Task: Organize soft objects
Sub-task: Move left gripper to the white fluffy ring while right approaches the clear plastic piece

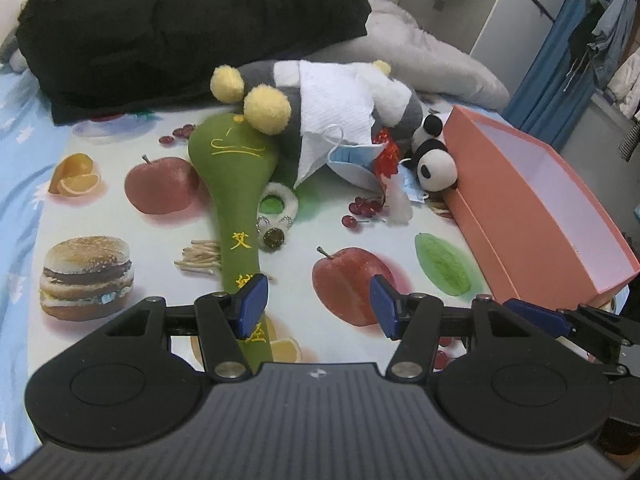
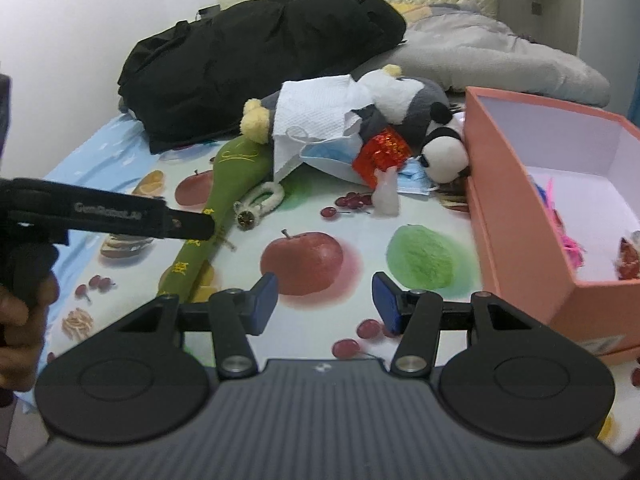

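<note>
One panda plush (image 1: 434,164), one pink box (image 1: 540,216).

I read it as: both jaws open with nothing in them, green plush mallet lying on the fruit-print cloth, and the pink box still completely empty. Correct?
One thing is off: the pink box is not empty. The right wrist view shows pink and blue stringy items and a red piece already lying inside it. The rest holds: left gripper and right gripper stand open and empty, and the green plush mallet lies on the fruit-print cloth.

Bare cloth (image 2: 360,216) ahead; toy pile (image 2: 360,128) and pink box (image 2: 520,216) block beyond.
</note>
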Demonstrator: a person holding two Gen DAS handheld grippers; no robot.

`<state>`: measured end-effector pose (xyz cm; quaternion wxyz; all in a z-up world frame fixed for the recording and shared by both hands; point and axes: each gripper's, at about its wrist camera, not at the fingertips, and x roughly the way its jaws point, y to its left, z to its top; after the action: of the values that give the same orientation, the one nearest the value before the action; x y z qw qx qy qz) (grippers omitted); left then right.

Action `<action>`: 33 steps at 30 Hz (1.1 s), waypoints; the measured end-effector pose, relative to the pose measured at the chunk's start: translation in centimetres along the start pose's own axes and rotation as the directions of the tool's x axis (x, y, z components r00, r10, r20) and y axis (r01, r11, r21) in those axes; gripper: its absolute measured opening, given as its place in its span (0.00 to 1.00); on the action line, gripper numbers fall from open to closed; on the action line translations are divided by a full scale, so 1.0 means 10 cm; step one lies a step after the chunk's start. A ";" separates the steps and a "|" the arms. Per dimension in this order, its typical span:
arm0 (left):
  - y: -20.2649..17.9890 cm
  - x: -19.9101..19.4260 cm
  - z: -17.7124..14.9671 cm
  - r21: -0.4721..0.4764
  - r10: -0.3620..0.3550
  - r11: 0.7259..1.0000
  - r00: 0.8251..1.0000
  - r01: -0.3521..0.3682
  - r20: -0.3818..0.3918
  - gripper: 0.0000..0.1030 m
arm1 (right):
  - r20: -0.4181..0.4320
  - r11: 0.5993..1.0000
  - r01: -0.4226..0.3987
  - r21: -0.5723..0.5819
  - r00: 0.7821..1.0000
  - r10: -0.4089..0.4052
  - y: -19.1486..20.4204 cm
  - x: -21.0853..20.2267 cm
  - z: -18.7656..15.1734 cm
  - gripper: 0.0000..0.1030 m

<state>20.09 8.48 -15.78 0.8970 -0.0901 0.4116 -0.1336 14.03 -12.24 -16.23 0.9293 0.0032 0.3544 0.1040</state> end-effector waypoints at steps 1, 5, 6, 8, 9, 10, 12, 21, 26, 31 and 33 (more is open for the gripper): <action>0.00 0.02 0.02 0.002 -0.004 1.000 1.000 0.004 -0.005 0.60 | 0.000 1.000 0.002 -0.001 1.000 -0.002 0.00 0.04 0.00 0.53; 0.02 0.15 0.07 0.005 0.009 1.000 1.000 -0.009 -0.024 0.60 | -0.004 1.000 -0.002 -0.010 1.000 0.002 -0.01 0.17 0.01 0.53; 0.03 0.18 0.09 0.006 0.007 1.000 1.000 -0.007 -0.026 0.60 | 0.002 1.000 -0.001 -0.018 1.000 0.001 -0.01 0.21 0.02 0.53; 0.02 0.25 0.11 0.020 0.014 1.000 0.999 -0.014 -0.028 0.60 | 0.015 1.000 0.006 -0.025 1.000 -0.006 -0.02 0.27 0.03 0.53; 0.02 0.30 0.13 0.031 0.025 0.999 0.999 -0.024 -0.035 0.60 | 0.020 0.999 0.013 -0.032 1.000 -0.012 -0.03 0.32 0.03 0.53; 0.02 0.34 0.15 0.034 0.035 0.999 0.999 -0.034 -0.038 0.60 | 0.023 0.999 0.022 -0.038 1.000 -0.021 -0.04 0.36 0.04 0.53; 0.02 0.41 0.19 0.031 0.037 0.999 0.998 -0.036 -0.041 0.60 | 0.027 0.998 0.037 -0.041 0.999 -0.036 -0.08 0.46 0.05 0.53; -0.05 0.75 0.32 0.073 0.077 0.995 0.995 -0.072 -0.061 0.60 | 0.058 0.996 0.084 -0.012 0.995 -0.084 -0.31 0.93 0.20 0.53; -0.20 0.96 0.33 0.209 0.165 0.967 0.984 -0.147 -0.071 0.59 | 0.063 0.996 0.086 0.011 0.994 -0.087 -0.40 1.14 0.26 0.51; -0.25 1.10 0.35 0.262 0.201 0.949 0.977 -0.177 -0.070 0.59 | 0.068 0.994 0.102 0.030 0.992 -0.103 -0.48 1.34 0.34 0.51; -0.27 1.16 0.36 0.292 0.217 0.938 0.973 -0.188 -0.074 0.56 | 0.069 0.994 0.097 0.041 0.993 -0.100 -0.51 1.39 0.35 0.49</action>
<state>29.67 2.47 -21.01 0.8868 0.0889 0.4418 -0.1025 27.49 -14.31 -23.16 0.9450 0.0069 0.3231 0.0511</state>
